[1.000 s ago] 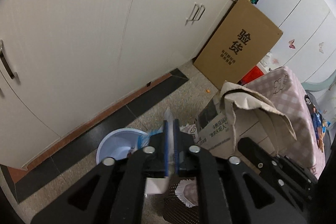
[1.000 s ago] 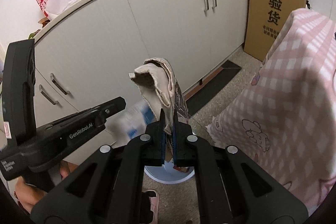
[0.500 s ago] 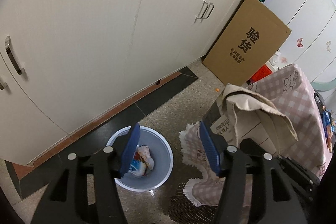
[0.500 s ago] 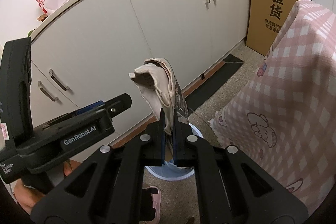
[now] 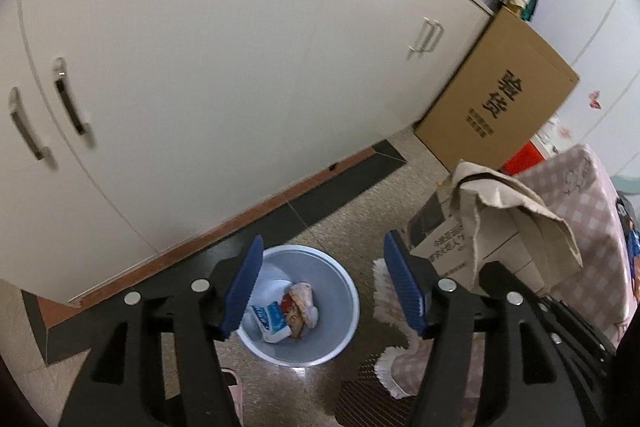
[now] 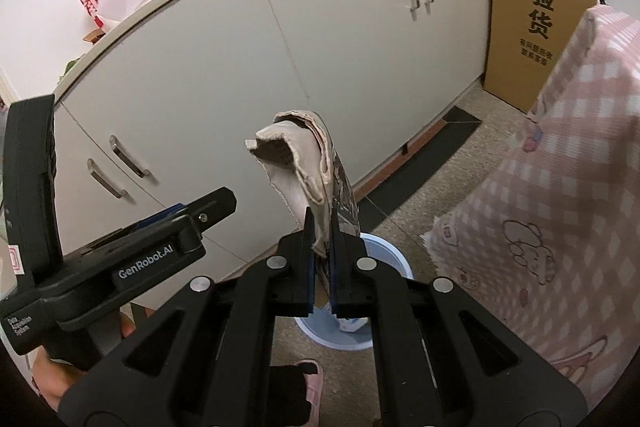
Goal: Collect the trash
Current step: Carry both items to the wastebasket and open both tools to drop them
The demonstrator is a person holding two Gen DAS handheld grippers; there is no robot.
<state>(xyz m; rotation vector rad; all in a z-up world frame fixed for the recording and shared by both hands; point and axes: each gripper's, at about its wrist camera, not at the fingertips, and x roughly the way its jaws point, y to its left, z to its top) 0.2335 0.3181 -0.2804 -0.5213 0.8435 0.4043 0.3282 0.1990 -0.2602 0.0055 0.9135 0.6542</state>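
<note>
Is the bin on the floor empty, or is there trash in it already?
Not empty. The bin holds a blue-and-white wrapper and crumpled paper at the bottom, well below the rim.

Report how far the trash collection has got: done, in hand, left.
Done: a blue-and-white wrapper and crumpled scraps lie in the pale blue bin. The left tool hangs above it, jaws opening with nothing between them. In hand: the right tool is shut on a torn cardboard piece. Left: drop that piece into the bin.
</note>
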